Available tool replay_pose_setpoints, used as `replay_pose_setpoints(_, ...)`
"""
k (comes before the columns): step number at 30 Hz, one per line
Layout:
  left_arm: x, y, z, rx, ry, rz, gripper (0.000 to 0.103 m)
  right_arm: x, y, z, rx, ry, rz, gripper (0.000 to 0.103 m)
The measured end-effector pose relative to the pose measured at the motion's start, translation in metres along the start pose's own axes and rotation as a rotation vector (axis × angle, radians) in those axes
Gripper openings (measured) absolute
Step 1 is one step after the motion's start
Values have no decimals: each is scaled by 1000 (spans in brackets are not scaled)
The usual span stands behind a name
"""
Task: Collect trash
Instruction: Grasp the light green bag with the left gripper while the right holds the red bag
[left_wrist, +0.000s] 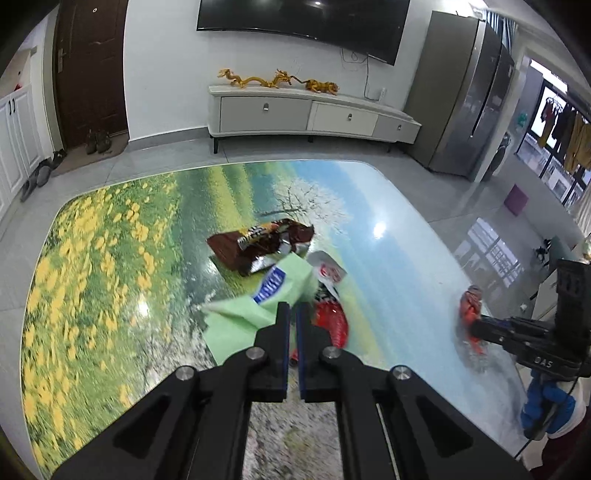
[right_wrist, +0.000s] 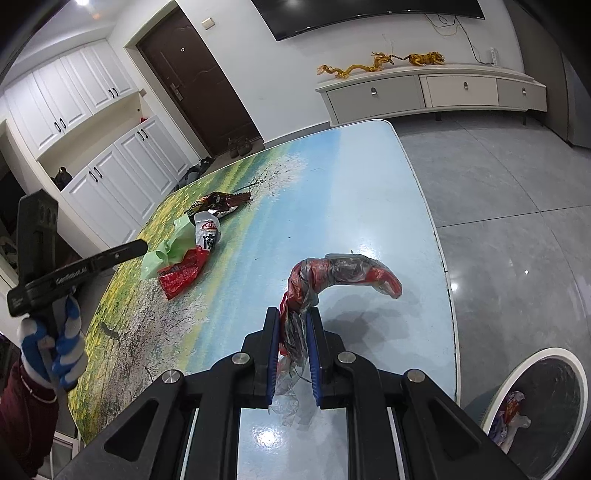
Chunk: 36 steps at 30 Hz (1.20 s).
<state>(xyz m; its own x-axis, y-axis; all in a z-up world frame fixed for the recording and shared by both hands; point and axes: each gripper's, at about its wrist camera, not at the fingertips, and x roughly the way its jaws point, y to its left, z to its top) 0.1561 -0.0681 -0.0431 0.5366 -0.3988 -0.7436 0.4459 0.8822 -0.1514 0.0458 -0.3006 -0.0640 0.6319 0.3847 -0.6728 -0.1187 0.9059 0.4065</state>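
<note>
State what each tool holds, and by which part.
Right tool: the red and clear plastic bag, pinched at its bunched end. Left tool: the green wrapper, by its near edge.

Both wrist cams close, sharing table (left_wrist: 110, 258).

Table (right_wrist: 369, 177): glossy, smooth printed top. On it, red bag (right_wrist: 343, 275): thin crinkled plastic film. Brown wrapper (left_wrist: 258, 243): shiny foil. Green bag (left_wrist: 258, 299): matt plastic.

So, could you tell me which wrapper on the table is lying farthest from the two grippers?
The brown wrapper. It lies past the green wrapper, white wrapper and red wrapper, at the far end of the pile.
</note>
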Motion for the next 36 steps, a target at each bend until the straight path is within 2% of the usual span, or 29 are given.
replay_pose_setpoints(8, 13, 1, 4, 44, 14, 32, 4, 4, -5, 0, 6, 7, 6, 14)
replay_pose_setpoints(13, 10, 8, 7, 22, -2, 22, 4, 6, -8, 0, 17, 7, 8, 14)
replay_pose_setpoints(21, 11, 10, 8, 20, 14, 25, 4, 6, -10, 0, 23, 7, 13, 14)
replay_pose_setpoints(34, 4, 19, 18, -48, 22, -31, 5, 8, -14, -1, 34, 7, 11, 14)
replay_pose_setpoints(35, 4, 19, 19, -47, 27, -30, 6, 8, -15, -1, 36, 7, 11, 14)
replay_pose_setpoints(36, 4, 19, 19, -44, 32, -32, 11, 8, -15, -1, 38, 7, 11, 14)
